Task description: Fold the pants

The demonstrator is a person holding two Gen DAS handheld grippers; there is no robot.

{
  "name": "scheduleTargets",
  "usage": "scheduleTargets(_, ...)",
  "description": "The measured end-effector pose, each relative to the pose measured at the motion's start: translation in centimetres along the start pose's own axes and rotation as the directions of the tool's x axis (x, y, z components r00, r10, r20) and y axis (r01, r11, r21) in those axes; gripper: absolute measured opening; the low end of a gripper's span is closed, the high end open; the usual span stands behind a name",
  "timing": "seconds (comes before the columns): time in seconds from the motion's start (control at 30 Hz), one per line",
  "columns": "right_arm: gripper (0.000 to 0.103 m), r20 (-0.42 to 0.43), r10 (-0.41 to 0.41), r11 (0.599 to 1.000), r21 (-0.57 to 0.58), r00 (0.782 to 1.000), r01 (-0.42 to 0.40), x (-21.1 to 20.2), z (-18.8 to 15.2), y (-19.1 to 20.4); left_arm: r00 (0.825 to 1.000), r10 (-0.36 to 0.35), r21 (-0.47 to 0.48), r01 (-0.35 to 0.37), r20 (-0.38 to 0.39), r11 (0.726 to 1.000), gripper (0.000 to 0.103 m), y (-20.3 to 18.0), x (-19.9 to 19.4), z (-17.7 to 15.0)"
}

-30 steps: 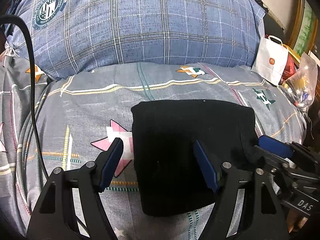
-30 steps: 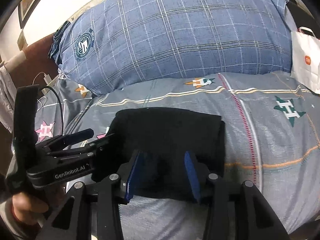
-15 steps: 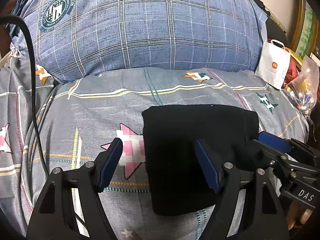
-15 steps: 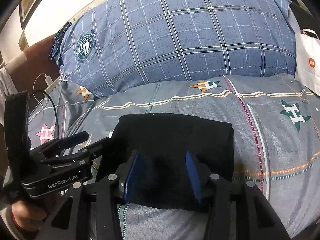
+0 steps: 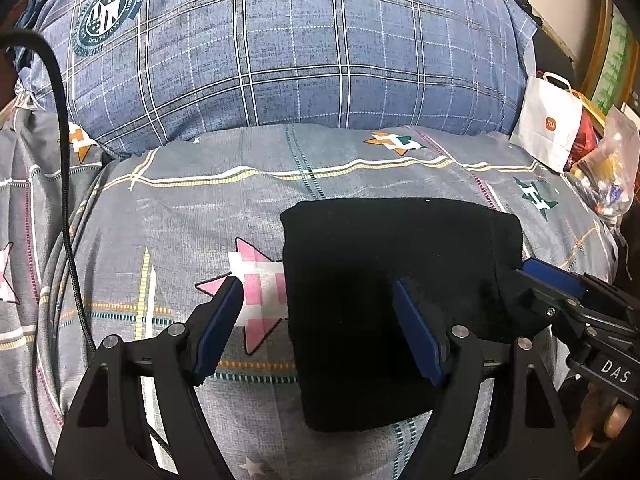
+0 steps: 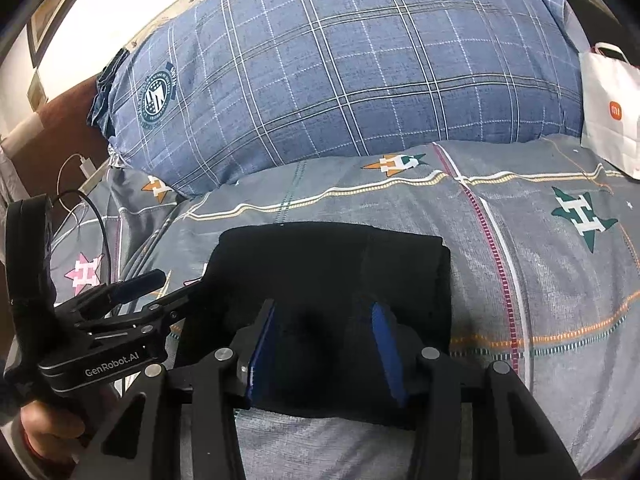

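1. Starting with the biggest thing, we see a blue plaid pillow (image 5: 288,52) with a round crest at its left end, lying across the far side of the bedsheet (image 5: 168,216).
2. We use the pants (image 5: 392,288) as our landmark: they lie folded into a compact black rectangle on the grey patterned bedsheet, nearer to us than the pillow and well apart from it.
3. We see a white paper bag (image 5: 548,124) with an orange logo standing beyond the pants' right side, just beside the right end of the pillow.
4. We hold the left gripper (image 5: 316,320) with its blue pads spread wide: the left finger hangs over a pink star print just left of the pants, the right finger over the black cloth itself. We cannot tell whether the pads touch the fabric.
5. We hold the right gripper (image 6: 324,340) over the near edge of the pants, its blue pads parted with black cloth showing between them; nothing is pinched that we can make out. In the left wrist view its blue tip sits at the pants' right edge.
6. We see a black cable (image 5: 60,152) running down over the bedsheet well to the left of the pants.
7. We see a clear plastic bag (image 5: 612,172) of small things just right of the paper bag.
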State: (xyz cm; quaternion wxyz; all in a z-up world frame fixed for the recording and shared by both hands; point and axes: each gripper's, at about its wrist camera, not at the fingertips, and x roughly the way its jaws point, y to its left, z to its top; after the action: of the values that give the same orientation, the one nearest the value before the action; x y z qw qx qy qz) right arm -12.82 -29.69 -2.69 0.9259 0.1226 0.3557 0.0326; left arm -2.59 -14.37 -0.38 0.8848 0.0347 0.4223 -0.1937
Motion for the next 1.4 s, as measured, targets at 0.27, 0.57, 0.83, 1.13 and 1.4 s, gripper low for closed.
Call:
scheduleTargets(0.27, 0.048, -0.019, -0.013, 1.0, 0.0, 1.0, 0.013, 0.8, 0.1, -0.7, 1.0, -0.009, -0.018, 0.008, -0.021, 1.0, 0.077, 0.3, 0.6, -0.2)
scheduleTargets(0.57, 0.048, -0.014, -0.028, 1.0, 0.012, 1.0, 0.028, 0.7, 0.1, -1.5, 1.0, -0.008, -0.028, 0.007, -0.027, 1.0, 0.077, 0.8, 1.1, -0.2)
scheduleTargets(0.83, 0.05, -0.015, -0.053, 0.997, 0.054, 0.998, 0.054, 0.7, 0.2, -3.1, 0.998, -0.045, -0.06, 0.043, -0.04, 0.997, 0.078, 1.6, 1.2, -0.3)
scheduleTargets(1.13, 0.061, -0.047, 0.022, 0.981, 0.192, 0.999, -0.013, 1.9, -0.9, -6.6, 0.976, -0.203, -0.193, 0.185, -0.077, 0.964, 0.082, 4.2, 2.4, -1.3)
scheduleTargets(1.4, 0.065, -0.029, 0.188, 0.94, 0.296, 0.982, -0.172, 4.0, -1.3, -8.2, 0.945, -0.315, -0.262, 0.283, -0.088, 0.923, 0.082, 3.9, 4.3, -0.8)
